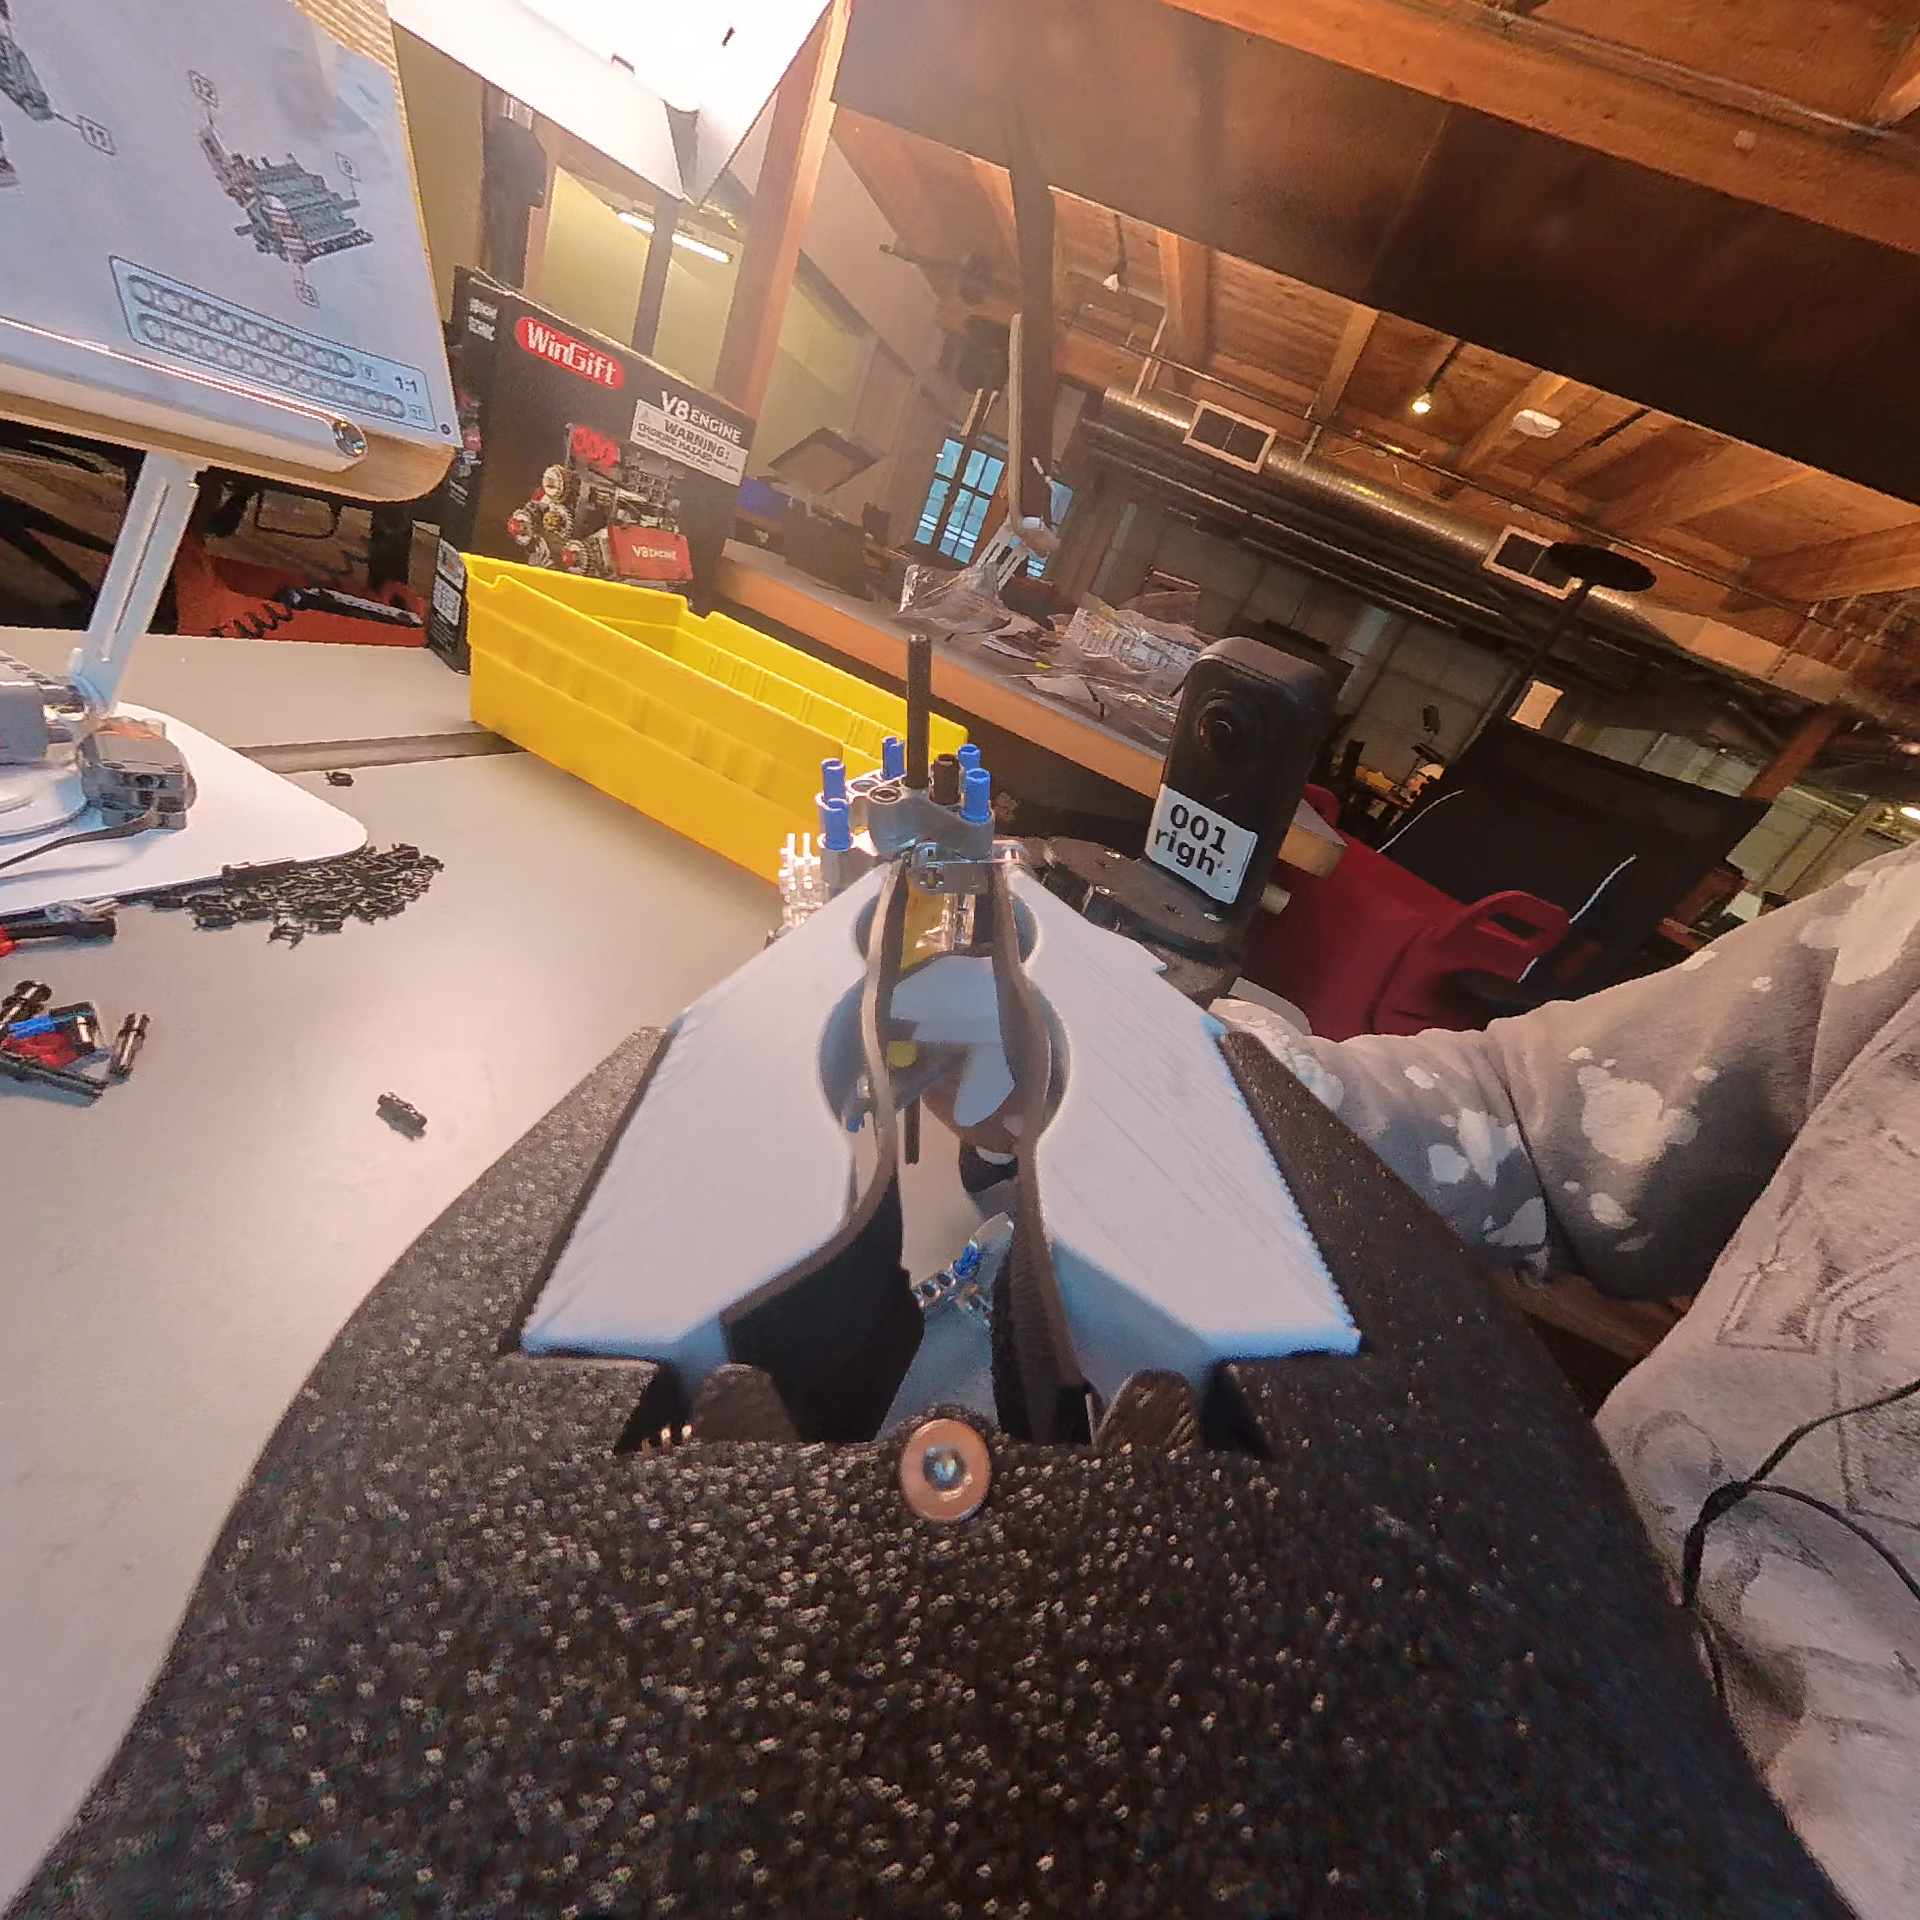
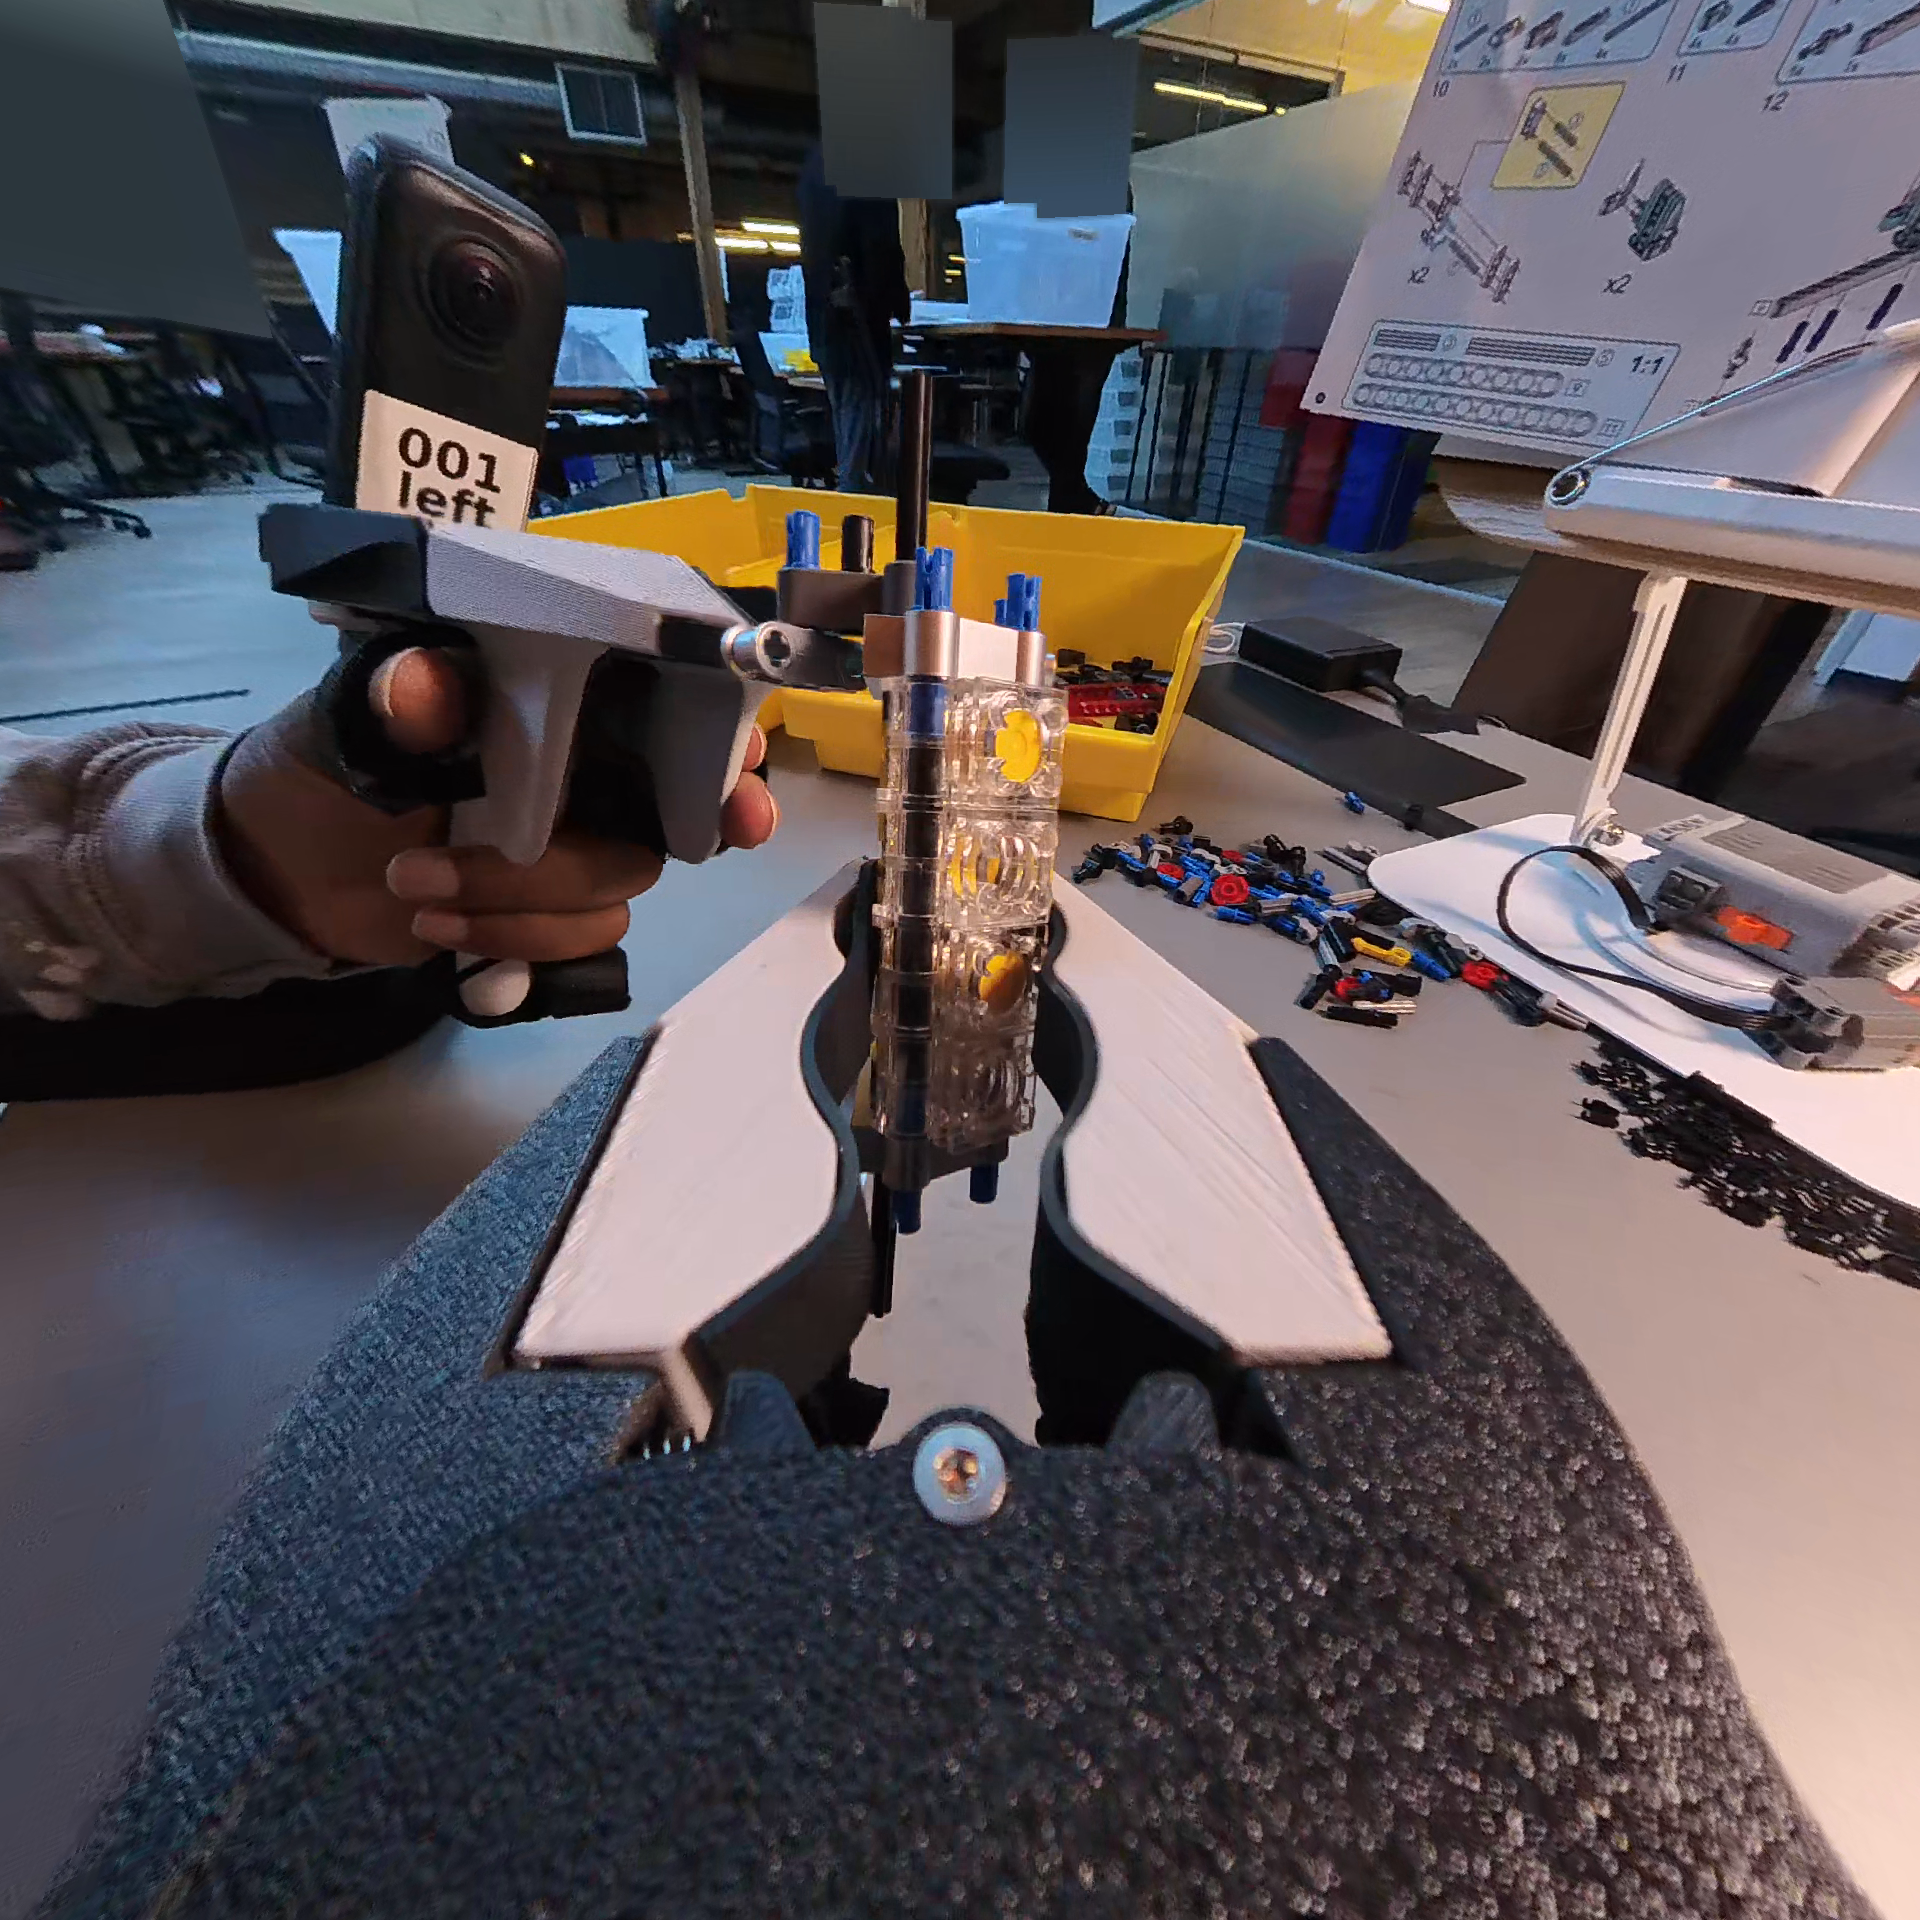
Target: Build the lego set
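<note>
Both grippers were closed on the same small build, held above the grey table [image 2: 312, 1195]. The right gripper [image 2: 956, 1049] had its jaws drawn in narrow around a stack of clear plastic blocks [image 2: 971, 935], upright between the white fingers [image 2: 717, 1143]; yellow discs showed inside the blocks, and a black axle [image 2: 914, 468] ran up through them and stood out above. The left gripper [image 1: 935, 883] had its jaws nearly together, pinching a grey connector piece [image 1: 925, 821] at the top of that stack, ringed by blue pins [image 1: 831, 790].

In the right wrist view a hand [image 2: 436, 862] wrapped the left gripper's handle, held level and reaching in from the left, a pale mottled sleeve [image 2: 94, 862] at the wrist. Both gripper bodies were rough, speckled black with smooth white finger faces.

Behind the build sat a glossy yellow bin [image 2: 1132, 582]. Loose black, blue and red pins [image 2: 1278, 904] lay scattered to its right, beside a white stand [image 2: 1621, 717] carrying an instruction sheet [image 2: 1558, 239].
</note>
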`<move>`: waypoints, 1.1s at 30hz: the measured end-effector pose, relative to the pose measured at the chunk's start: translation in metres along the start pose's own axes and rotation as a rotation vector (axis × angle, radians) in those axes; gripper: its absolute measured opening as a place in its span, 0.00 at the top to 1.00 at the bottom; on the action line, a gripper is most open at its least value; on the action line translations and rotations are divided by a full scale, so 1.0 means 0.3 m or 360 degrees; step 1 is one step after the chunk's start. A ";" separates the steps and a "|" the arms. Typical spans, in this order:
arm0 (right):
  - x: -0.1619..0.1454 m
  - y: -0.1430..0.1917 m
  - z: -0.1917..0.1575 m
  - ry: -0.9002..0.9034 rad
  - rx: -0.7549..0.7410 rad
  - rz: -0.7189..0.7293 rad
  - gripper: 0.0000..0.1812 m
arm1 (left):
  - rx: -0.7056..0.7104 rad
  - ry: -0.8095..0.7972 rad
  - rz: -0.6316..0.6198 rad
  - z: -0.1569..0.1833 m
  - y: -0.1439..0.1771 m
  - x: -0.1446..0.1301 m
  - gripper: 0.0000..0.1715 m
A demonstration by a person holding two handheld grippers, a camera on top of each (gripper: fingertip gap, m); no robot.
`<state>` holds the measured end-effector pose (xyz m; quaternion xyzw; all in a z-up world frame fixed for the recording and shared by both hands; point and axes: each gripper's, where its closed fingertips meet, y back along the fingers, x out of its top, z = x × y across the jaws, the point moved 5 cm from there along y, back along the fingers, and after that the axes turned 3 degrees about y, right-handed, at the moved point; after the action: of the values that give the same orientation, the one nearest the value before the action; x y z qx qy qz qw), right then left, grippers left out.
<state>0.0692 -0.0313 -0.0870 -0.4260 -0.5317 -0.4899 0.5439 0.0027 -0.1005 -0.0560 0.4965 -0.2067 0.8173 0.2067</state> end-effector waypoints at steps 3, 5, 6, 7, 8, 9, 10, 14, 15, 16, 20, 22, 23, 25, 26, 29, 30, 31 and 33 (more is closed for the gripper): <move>-0.005 -0.004 0.001 0.0036 -0.0058 -0.0035 0.86 | 0.0033 -0.0026 -0.0025 -0.001 -0.005 -0.010 0.93; -0.009 -0.008 -0.002 0.0091 -0.0104 -0.0065 0.87 | 0.0028 -0.0023 -0.0027 0.003 -0.008 -0.012 0.93; -0.009 -0.009 -0.002 0.0109 -0.0127 -0.0074 0.87 | 0.0026 -0.0017 -0.0028 0.004 -0.009 -0.011 0.93; -0.007 -0.008 -0.001 0.0121 -0.0145 -0.0074 0.87 | 0.0031 -0.0010 -0.0023 0.003 -0.009 -0.010 0.93; -0.006 -0.007 0.000 0.0145 -0.0166 -0.0083 0.87 | 0.0041 -0.0002 -0.0019 0.000 -0.009 -0.009 0.92; -0.005 -0.006 0.004 0.0193 -0.0202 -0.0100 0.87 | 0.0052 0.0006 -0.0014 -0.003 -0.007 -0.007 0.92; -0.003 -0.004 0.007 0.0254 -0.0249 -0.0114 0.87 | 0.0059 0.0012 -0.0011 -0.006 -0.007 -0.006 0.92; 0.006 -0.003 0.009 0.0312 -0.0320 -0.0154 0.87 | 0.0051 0.0029 0.0009 -0.004 -0.007 -0.002 0.93; 0.001 -0.007 0.003 0.0330 -0.0311 -0.0186 0.87 | 0.0037 0.0029 0.0002 -0.001 -0.010 -0.003 0.91; -0.004 -0.011 0.000 0.0344 -0.0329 -0.0201 0.88 | 0.0045 0.0028 -0.0002 0.001 -0.014 -0.005 0.87; -0.005 -0.011 0.005 0.0339 -0.0326 -0.0200 0.87 | 0.0099 -0.0051 -0.0035 0.000 -0.018 -0.005 0.87; -0.006 -0.012 0.004 0.0326 -0.0321 -0.0204 0.87 | 0.0106 -0.0060 -0.0041 -0.001 -0.016 -0.005 0.87; -0.009 -0.013 0.004 0.0325 -0.0322 -0.0210 0.87 | 0.0113 -0.0061 -0.0049 -0.002 -0.016 -0.007 0.88; -0.013 -0.013 0.005 0.0351 -0.0340 -0.0219 0.87 | 0.0127 -0.0064 -0.0059 -0.005 -0.015 -0.010 0.88; -0.013 -0.013 0.006 0.0362 -0.0350 -0.0225 0.87 | 0.0135 -0.0068 -0.0063 -0.006 -0.015 -0.010 0.88; -0.014 -0.013 0.009 0.0414 -0.0394 -0.0239 0.87 | 0.0160 -0.0091 -0.0069 -0.007 -0.013 -0.012 0.88; -0.013 -0.012 0.009 0.0427 -0.0403 -0.0239 0.87 | 0.0164 -0.0097 -0.0069 -0.006 -0.013 -0.012 0.88; -0.014 -0.011 0.010 0.0441 -0.0413 -0.0240 0.87 | 0.0164 -0.0100 -0.0071 -0.007 -0.013 -0.013 0.88; -0.015 -0.010 0.014 0.0494 -0.0446 -0.0258 0.87 | 0.0172 -0.0105 -0.0077 -0.011 -0.012 -0.016 0.88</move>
<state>0.0656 -0.0274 -0.0914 -0.3728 -0.4009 -0.6608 0.5134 0.0044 -0.0963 -0.0611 0.5385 -0.1568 0.8052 0.1924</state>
